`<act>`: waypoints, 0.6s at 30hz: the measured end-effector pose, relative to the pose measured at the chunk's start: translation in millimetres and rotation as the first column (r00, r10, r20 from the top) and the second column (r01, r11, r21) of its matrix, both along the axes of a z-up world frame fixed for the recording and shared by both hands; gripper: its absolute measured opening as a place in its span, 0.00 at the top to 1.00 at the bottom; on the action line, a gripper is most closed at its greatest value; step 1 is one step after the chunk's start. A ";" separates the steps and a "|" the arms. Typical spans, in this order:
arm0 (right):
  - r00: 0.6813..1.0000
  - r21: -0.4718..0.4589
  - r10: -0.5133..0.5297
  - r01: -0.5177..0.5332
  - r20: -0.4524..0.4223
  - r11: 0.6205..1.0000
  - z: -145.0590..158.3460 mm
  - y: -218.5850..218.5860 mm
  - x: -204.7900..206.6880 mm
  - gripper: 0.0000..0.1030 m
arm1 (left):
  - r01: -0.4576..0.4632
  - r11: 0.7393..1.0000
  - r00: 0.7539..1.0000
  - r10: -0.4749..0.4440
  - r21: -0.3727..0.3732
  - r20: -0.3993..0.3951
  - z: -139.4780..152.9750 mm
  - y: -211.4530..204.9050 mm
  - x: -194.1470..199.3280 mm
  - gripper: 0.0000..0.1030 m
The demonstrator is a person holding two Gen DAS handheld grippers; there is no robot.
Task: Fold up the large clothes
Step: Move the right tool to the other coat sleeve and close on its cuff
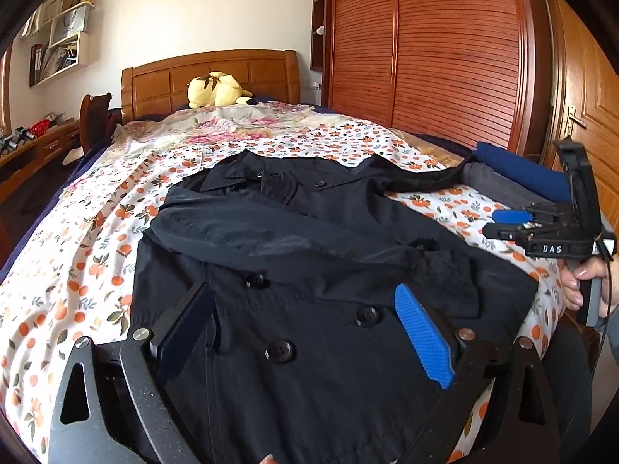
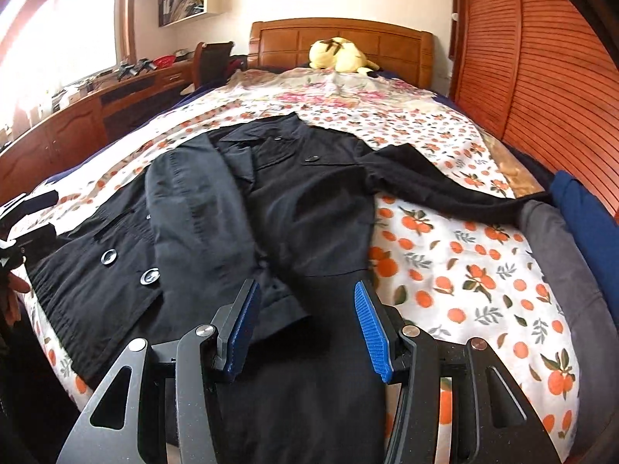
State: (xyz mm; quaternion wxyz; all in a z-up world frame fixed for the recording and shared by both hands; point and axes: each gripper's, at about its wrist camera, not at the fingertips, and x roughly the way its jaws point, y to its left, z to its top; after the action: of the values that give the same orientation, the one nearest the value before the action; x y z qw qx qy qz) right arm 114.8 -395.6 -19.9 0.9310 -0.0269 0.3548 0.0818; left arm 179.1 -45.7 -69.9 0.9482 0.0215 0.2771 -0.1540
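Dark coat (image 2: 294, 208) lies front-up on the bed (image 2: 464, 263), collar toward the headboard (image 2: 340, 38), hem toward me; long axis runs straight away from both tongs. One sleeve (image 2: 193, 208) is already folded across the chest, ending near the buttons. The other sleeve (image 2: 445, 181) is not yet in: it stretches out flat over the orange-print sheet toward the wardrobe side, its cuff near the grey and blue bundle (image 2: 572, 224) at the bed's edge. My left tongs (image 1: 305, 332) stand wide open above the buttoned lower front, nothing between the pads. My right tongs (image 2: 305, 328) sit about half open over the hem, clear of the cloth as far as I can tell; no grip. Judgement: the outstretched sleeve is next. It lies ahead and to the right of the right tongs, so the right hand is nearer; reach forward-right, take the cuff end, carry it back across the chest.
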 end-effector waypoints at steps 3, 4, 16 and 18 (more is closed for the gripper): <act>0.999 -0.005 -0.035 0.035 -0.004 0.999 -2.8 -12.7 8.9 0.48 | 0.002 1.000 1.000 -0.002 0.008 0.015 2.1 -3.7 12.8 0.07; 0.999 -0.006 -0.049 0.049 -0.007 0.999 -2.9 -17.6 12.3 0.46 | 0.005 1.000 1.000 -0.005 0.012 0.019 1.8 -5.6 17.3 0.07; 0.976 -0.021 -0.209 0.208 -0.060 0.978 -23.6 -62.5 91.3 0.42 | -0.009 0.999 0.999 0.010 -0.032 0.030 -22.0 -10.3 65.4 0.07; 0.971 -0.028 -0.230 0.229 -0.072 0.973 -28.0 -68.2 106.8 0.42 | -0.025 0.999 0.999 0.026 -0.045 0.026 -29.2 -7.0 68.4 0.07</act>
State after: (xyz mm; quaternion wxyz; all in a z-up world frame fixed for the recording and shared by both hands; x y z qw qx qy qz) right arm 221.6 -463.8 -47.9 0.9200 0.0081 0.3908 -0.0290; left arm 247.5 -52.7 -99.1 0.9539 -0.0011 0.2613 -0.1478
